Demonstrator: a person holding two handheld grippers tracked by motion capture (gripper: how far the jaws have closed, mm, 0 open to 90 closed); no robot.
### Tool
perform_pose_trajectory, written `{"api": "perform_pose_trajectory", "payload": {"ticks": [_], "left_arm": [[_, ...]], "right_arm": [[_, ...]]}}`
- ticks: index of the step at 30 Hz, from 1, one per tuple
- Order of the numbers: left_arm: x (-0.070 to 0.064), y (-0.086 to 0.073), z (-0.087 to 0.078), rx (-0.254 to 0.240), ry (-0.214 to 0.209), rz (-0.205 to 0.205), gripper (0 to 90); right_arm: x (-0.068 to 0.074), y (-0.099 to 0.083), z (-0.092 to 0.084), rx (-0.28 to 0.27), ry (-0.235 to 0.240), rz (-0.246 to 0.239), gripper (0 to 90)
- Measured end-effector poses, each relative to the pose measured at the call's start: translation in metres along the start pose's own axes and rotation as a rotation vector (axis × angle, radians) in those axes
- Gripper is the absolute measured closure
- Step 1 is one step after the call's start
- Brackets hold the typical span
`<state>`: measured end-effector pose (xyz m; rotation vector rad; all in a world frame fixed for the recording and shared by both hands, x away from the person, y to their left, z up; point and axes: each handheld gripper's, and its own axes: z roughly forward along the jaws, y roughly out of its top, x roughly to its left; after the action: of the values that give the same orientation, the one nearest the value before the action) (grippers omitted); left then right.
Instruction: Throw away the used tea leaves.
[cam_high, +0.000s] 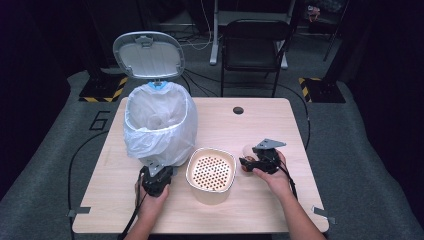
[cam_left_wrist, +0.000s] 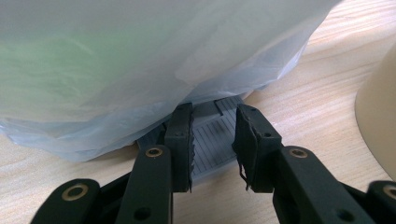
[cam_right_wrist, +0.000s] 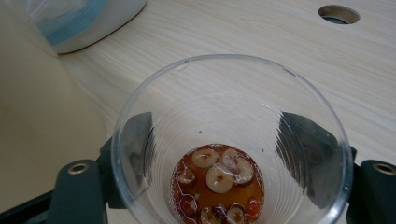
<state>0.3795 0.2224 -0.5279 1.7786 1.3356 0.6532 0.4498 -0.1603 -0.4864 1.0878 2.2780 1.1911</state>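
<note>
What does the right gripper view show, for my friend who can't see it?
A clear plastic cup sits between the right claw's two black jaws, with a little amber liquid and sliced fruit at its bottom. It stands on a pale wooden table, beside a cream container.

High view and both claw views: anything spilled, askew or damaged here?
Nothing is spilled. The clear cup stands upright between the right claw's jaws, its brown liquid and sliced pieces at the bottom. One oddity: the left claw's pads look frayed at their edges, by the bin's grey pedal.
</note>
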Motion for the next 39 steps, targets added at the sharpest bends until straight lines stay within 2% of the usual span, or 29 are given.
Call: {"api": "perform_pose_trajectory", "payload": {"ticks": [9,10,11,12,14,21,26,27,30,31,33,35,37,39], "left_arm": [[0.000,0.000,0.000,0.000,0.000,0.002,67.4],[0.000,0.000,0.000,0.002,-0.002,0.000,67.4],[0.001,0.000,0.000,0.003,0.000,0.016,67.4],[0.000,0.000,0.000,0.001,-0.002,-0.002,67.4],[0.000,0.000,0.000,0.002,-0.001,-0.001,67.4],[0.000,0.000,0.000,0.003,-0.001,0.002,67.4],[0.000,0.000,0.000,0.002,-0.001,0.000,67.4],[0.000,0.000,0.000,0.002,-0.001,0.000,67.4],[0.000,0.000,0.000,0.001,-0.001,-0.001,67.5],[0.003,0.001,-0.001,0.008,0.007,0.050,67.4],[0.000,0.000,0.000,0.000,-0.001,-0.002,67.5],[0.000,0.000,0.000,0.001,-0.001,-0.001,67.4],[0.001,0.000,0.000,0.002,0.000,0.006,67.4],[0.000,0.000,0.000,-0.004,0.004,-0.009,67.4]], "right_arm": [[-0.006,-0.001,-0.003,0.000,-0.017,-0.002,29.8],[-0.007,-0.002,-0.005,0.004,-0.022,0.002,29.8],[-0.009,-0.003,-0.005,-0.001,-0.025,0.005,29.8],[-0.011,-0.003,-0.007,0.000,-0.031,0.007,29.8],[-0.014,-0.005,-0.009,0.002,-0.040,0.025,29.7],[-0.024,-0.009,-0.017,0.002,-0.087,0.035,29.0],[-0.030,-0.013,-0.020,-0.011,-0.090,0.060,27.5],[-0.031,-0.013,-0.020,-0.009,-0.093,0.063,25.9],[-0.032,-0.014,-0.021,-0.019,-0.105,0.076,13.8],[-0.032,-0.014,-0.021,-0.019,-0.107,0.081,13.5],[-0.031,-0.013,-0.022,-0.025,-0.117,0.085,8.7],[-0.031,-0.012,-0.022,-0.019,-0.111,0.085,4.3],[-0.030,-0.011,-0.023,-0.016,-0.115,0.088,3.7],[-0.029,-0.009,-0.025,-0.020,-0.112,0.080,3.6]]}}
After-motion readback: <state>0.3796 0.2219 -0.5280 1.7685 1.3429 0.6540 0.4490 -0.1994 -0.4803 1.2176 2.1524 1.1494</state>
